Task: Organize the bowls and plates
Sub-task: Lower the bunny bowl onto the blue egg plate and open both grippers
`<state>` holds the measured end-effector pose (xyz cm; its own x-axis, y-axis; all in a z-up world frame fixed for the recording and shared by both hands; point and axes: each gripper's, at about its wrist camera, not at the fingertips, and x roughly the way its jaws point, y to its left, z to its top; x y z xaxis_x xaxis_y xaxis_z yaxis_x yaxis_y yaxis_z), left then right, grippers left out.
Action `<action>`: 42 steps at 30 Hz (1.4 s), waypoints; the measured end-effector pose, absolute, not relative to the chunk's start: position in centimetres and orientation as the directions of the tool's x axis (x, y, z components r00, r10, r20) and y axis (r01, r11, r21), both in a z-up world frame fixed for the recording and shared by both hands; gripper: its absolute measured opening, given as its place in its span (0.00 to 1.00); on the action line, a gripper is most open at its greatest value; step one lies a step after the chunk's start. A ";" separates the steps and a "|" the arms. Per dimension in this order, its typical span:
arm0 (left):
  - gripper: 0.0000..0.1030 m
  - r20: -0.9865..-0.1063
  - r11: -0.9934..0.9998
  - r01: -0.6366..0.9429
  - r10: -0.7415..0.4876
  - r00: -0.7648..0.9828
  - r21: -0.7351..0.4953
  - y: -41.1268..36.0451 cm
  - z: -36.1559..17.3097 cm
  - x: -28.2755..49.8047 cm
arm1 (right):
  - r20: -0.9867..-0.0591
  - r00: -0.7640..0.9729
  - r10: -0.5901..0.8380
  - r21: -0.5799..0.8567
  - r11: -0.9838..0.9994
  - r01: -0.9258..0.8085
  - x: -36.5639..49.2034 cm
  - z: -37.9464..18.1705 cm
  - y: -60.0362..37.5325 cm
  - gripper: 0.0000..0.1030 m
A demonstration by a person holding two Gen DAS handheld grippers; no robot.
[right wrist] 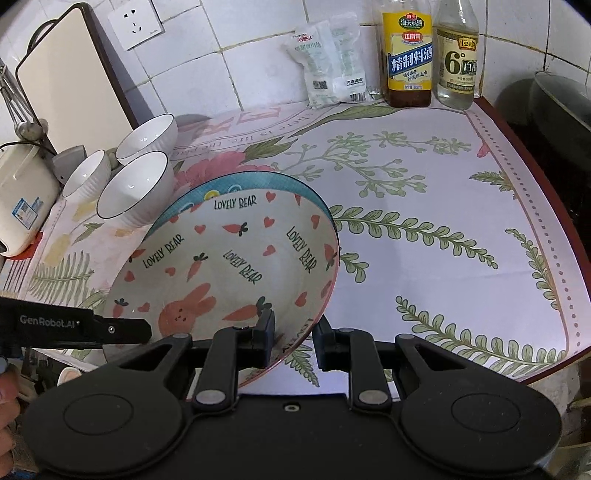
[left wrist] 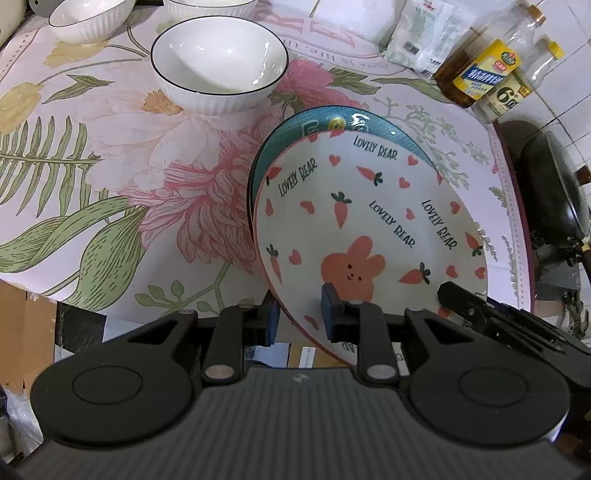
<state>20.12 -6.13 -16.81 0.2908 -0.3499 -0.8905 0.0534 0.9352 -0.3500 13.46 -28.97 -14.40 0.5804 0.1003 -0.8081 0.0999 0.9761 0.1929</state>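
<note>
While both grippers, left gripper (left wrist: pixel 301 317) and right gripper (right wrist: pixel 293 341), clamp its near rim, the carrot plate (left wrist: pixel 369 221) tilts over a blue plate (left wrist: pixel 325 122); lowering level likely comes next.

Teal-rimmed round ceramic plate (left wrist: pixel 334 123) sits under the white carrot-and-rabbit patterned plate (left wrist: pixel 369 221); only an 11-to-1 o'clock crescent shows. Two white ribbed ceramic bowls (left wrist: pixel 88 18) are cut by the top edge at 11–12. Dark round wok (right wrist: pixel 561 99) is cropped at 3 o'clock, contents unreadable.
</note>
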 end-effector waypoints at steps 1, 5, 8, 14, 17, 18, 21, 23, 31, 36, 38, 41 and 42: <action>0.21 -0.892 0.935 0.050 -0.350 0.287 -0.350 -6.2 -16.8 20.3 | -0.808 0.581 0.100 0.196 0.975 0.103 13.5 -14.5 -29.1 0.26; 0.21 -0.899 0.937 0.031 -0.343 0.272 -0.348 -6.2 -17.0 20.7 | -0.806 0.584 0.094 0.190 0.976 0.106 13.8 -14.8 -29.1 0.27; 0.21 -0.903 0.938 0.017 -0.337 0.266 -0.345 -6.3 -17.1 20.9 | -0.805 0.588 0.073 0.156 0.984 0.091 13.9 -14.9 -28.7 0.29; 0.22 -0.911 0.943 -0.003 -0.320 0.261 -0.332 -6.5 -17.3 21.0 | -0.796 0.603 0.048 0.112 0.991 0.069 14.0 -15.4 -28.3 0.33; 0.22 -0.916 0.949 -0.004 -0.302 0.265 -0.315 -6.8 -17.3 21.1 | -0.782 0.623 0.020 0.065 0.997 0.050 14.2 -15.7 -27.8 0.35; 0.22 -0.917 0.951 -0.004 -0.296 0.268 -0.308 -6.9 -17.3 21.1 | -0.776 0.631 0.008 0.045 0.998 0.043 14.2 -15.8 -27.6 0.35; 0.22 -0.918 0.957 -0.005 -0.278 0.281 -0.291 -7.1 -17.1 21.0 | -0.764 0.645 -0.010 0.028 0.998 0.049 14.4 -16.3 -27.5 0.36; 0.21 -0.919 0.960 -0.001 -0.269 0.288 -0.281 -7.3 -17.0 20.8 | -0.753 0.658 -0.009 0.029 0.998 0.047 14.3 -16.5 -27.7 0.36; 0.21 -0.910 0.960 0.014 -0.269 0.315 -0.279 -7.1 -16.3 19.5 | -0.704 0.709 -0.033 -0.060 0.998 -0.014 12.7 -16.1 -26.7 0.37; 0.21 -0.893 0.960 0.071 -0.277 0.354 -0.269 -6.2 -14.3 17.8 | -0.680 0.733 0.009 -0.008 1.000 -0.020 10.7 -13.1 -26.7 0.37; 0.21 -0.882 0.959 0.100 -0.282 0.378 -0.264 -5.7 -13.2 17.0 | -0.667 0.744 0.030 0.017 1.000 -0.024 9.7 -11.6 -26.6 0.42; 0.23 -0.865 0.960 0.141 -0.279 0.417 -0.242 -5.0 -11.3 15.7 | -0.645 0.760 0.083 0.078 0.996 -0.042 8.5 -9.5 -26.7 0.46; 0.24 -0.859 0.960 0.153 -0.279 0.429 -0.236 -4.7 -10.8 15.2 | -0.636 0.766 0.096 0.090 0.995 -0.049 8.0 -8.9 -26.6 0.46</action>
